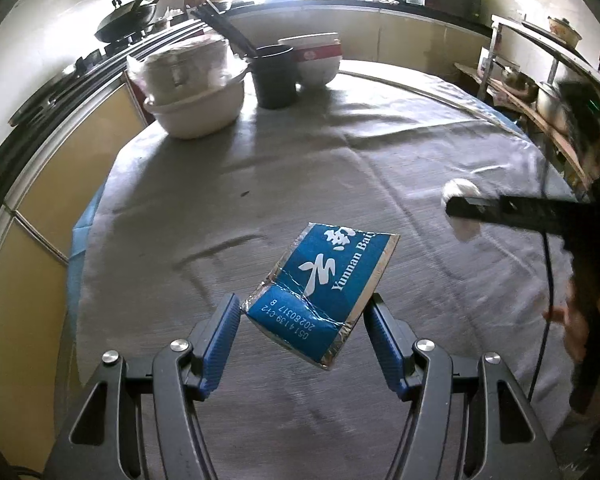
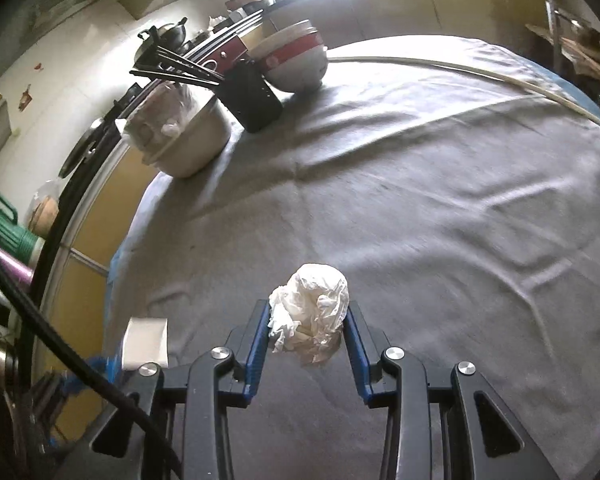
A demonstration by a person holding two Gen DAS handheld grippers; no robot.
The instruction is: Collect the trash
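The left gripper (image 1: 302,312) has the blue packet (image 1: 320,292) between its blue pads, lifted clear of the grey cloth (image 1: 340,160); the pads (image 1: 222,340) meet its two side edges, though the packet looks tilted and I cannot tell how firmly it is pinched. The right gripper (image 2: 307,320) is closed around a tissue wad (image 2: 312,312), held just above the same cloth. Both bits of trash sit on the near side of the table, well apart from the black cup (image 1: 274,76) at the far edge.

The packet looks like light, crinkly foil, already creased across its middle; it would likely buckle or slip if squeezed only at the edges, so a hold across the flat face seems safer. The wad is soft and near weightless, and will crush rather than slide, so a grip through its middle suits.

No bin shows in either view. In the left view the right gripper is a dark blur covering most of the wad. A white box (image 2: 146,342) beside the wad is partly cut off, and the window glare washes out the counter beyond the cup.
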